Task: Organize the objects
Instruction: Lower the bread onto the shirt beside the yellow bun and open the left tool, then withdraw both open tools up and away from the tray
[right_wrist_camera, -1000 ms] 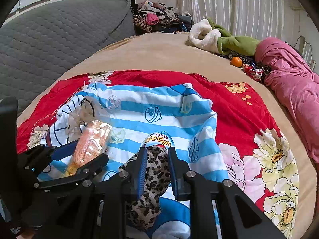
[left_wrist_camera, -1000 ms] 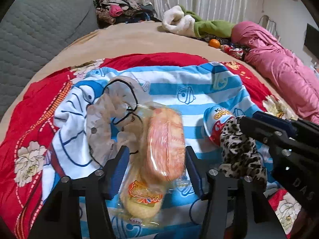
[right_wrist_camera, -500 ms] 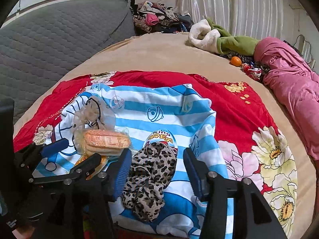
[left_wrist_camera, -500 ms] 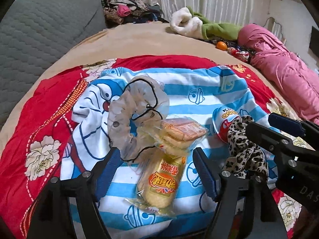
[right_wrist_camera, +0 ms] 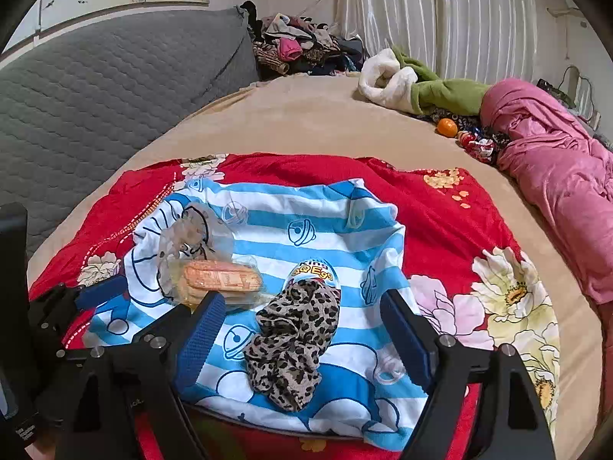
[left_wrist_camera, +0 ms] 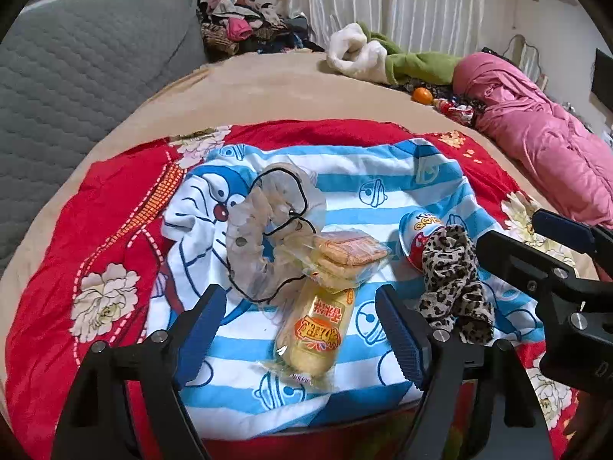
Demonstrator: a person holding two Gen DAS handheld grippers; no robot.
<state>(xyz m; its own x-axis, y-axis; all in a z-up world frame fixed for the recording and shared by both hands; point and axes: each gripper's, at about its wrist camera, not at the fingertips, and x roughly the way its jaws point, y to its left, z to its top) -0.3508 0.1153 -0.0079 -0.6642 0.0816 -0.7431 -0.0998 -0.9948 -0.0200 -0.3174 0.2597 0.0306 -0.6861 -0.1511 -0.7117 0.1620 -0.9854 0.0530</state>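
On the blue-and-white striped cartoon cloth (left_wrist_camera: 345, 191) lie a yellow snack packet (left_wrist_camera: 316, 329), an orange biscuit packet (left_wrist_camera: 348, 253) across its far end, a sheer scrunchie with a black cord (left_wrist_camera: 264, 237), a leopard-print cloth (left_wrist_camera: 452, 276) and a blue and red chocolate-egg capsule (left_wrist_camera: 415, 234). My left gripper (left_wrist_camera: 299, 329) hangs above the yellow packet, its jaws opening, touching nothing. My right gripper (right_wrist_camera: 302, 329) hovers over the leopard-print cloth (right_wrist_camera: 295, 341), jaws opening, the cloth lying loose on the striped cloth (right_wrist_camera: 268, 214). The egg capsule (right_wrist_camera: 312, 270) peeks out behind it.
A red floral blanket (left_wrist_camera: 115, 237) lies under the striped cloth on a tan bed (left_wrist_camera: 268, 84). A grey quilted headboard (left_wrist_camera: 76, 61) stands at left. A pink duvet (right_wrist_camera: 555, 176), a green and white fleece (right_wrist_camera: 421, 84), an orange (right_wrist_camera: 447, 127) and a clothes pile (right_wrist_camera: 302, 46) lie farther off.
The right gripper, shut on the leopard-print cloth, let it go and opened wide. The left gripper widened and lifted; the orange packet it held between its pads now lies flat across the yellow one.
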